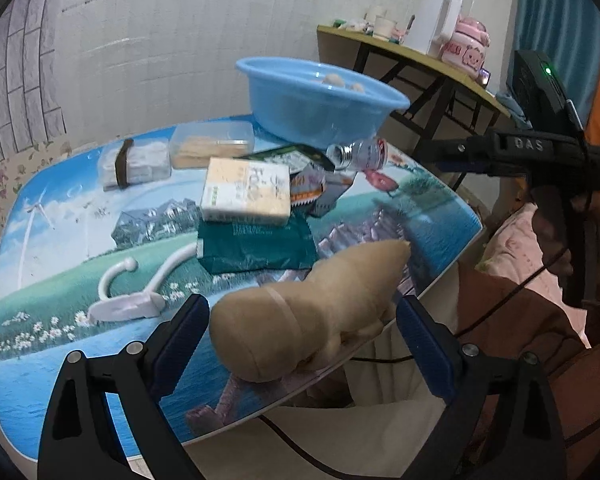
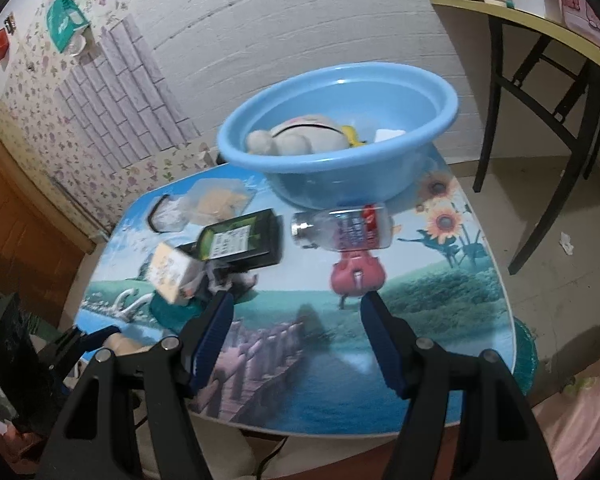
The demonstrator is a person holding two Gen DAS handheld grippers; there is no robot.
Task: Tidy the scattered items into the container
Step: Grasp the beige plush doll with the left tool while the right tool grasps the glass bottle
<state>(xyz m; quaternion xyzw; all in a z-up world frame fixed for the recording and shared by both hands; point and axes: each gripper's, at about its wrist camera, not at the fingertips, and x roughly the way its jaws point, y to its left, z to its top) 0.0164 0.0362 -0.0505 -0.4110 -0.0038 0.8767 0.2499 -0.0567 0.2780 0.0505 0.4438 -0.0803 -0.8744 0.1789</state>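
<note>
Jaws of your left gripper [image 1: 302, 336] stand wide around the tan plush toy [image 1: 312, 312] at lower centre, not clamped; your right gripper [image 2: 296, 336] gapes empty. Blue basin [image 2: 340, 136], upper centre, holds one plush; bottle [image 2: 342, 232], boxes, packets remain.

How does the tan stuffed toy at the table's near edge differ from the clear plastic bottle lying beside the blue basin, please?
The tan stuffed toy is soft, opaque cloth; the clear plastic bottle is see-through, with a red and blue label. The toy lies at the table's near edge, between the open fingers of the left gripper; the bottle lies against the blue basin, ahead of the right gripper, whose jaws hold nothing. Both lie on their sides, outside the basin.
</note>
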